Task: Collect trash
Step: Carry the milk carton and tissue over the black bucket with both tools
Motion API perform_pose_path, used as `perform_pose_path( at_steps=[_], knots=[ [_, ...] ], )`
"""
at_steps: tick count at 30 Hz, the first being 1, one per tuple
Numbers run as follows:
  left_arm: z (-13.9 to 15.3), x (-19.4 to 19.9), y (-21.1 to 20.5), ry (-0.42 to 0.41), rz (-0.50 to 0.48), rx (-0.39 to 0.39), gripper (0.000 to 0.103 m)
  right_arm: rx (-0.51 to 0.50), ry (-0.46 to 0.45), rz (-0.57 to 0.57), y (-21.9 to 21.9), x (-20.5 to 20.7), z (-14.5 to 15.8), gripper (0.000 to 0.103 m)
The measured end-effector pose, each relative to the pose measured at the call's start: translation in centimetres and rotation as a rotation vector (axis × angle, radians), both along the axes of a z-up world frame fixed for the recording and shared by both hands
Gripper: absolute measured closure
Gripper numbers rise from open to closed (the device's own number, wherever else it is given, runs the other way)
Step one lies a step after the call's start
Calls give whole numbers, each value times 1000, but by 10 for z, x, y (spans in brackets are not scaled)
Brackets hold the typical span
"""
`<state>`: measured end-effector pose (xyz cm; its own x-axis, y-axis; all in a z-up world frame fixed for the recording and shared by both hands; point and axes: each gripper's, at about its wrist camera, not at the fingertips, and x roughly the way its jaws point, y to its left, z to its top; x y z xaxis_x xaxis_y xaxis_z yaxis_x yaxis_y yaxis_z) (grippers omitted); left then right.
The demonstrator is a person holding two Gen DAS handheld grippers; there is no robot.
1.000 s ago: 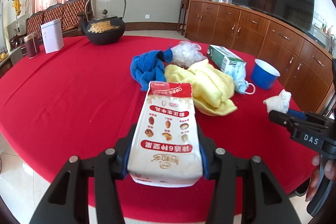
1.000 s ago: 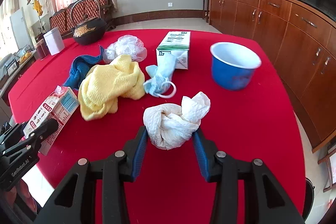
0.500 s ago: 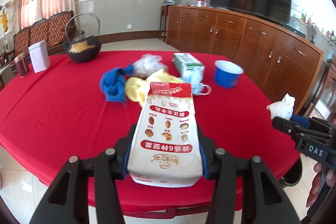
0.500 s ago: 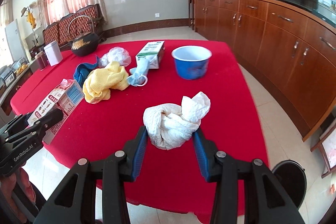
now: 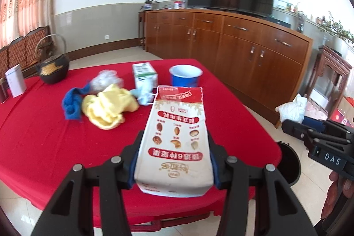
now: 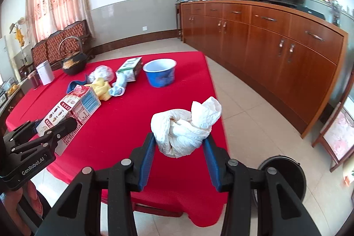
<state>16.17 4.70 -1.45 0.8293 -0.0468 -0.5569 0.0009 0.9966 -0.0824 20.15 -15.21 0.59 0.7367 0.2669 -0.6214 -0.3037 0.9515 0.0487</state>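
— What is my left gripper (image 5: 174, 160) squeezing?
— A printed paper carton (image 5: 177, 138), faintly glossy.
— And my right gripper (image 6: 180, 155)?
— Crumpled white tissue (image 6: 183, 127), matt, perhaps thin plastic. The red tablecloth (image 6: 124, 125) is matt cloth; the sideboard (image 6: 276, 46) is polished wood.

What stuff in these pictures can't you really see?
- Bin: right wrist view, partly behind the right gripper; its inside is too dark to see.
- Carton: left wrist view, its print is upside down and too blurry to read; the left gripper covers its sides.
- Teapot: left wrist view, blurred near the edge.
- Tissue wad: what it wraps is hidden.
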Motion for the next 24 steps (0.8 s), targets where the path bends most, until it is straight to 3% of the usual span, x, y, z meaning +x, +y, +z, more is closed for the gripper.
perform_pose_path(
  at_steps=[24],
  knots=[
    [0, 13, -119, 5, -271, 9, 52, -35, -8, -238, -133, -31, 2, 57]
  ],
)
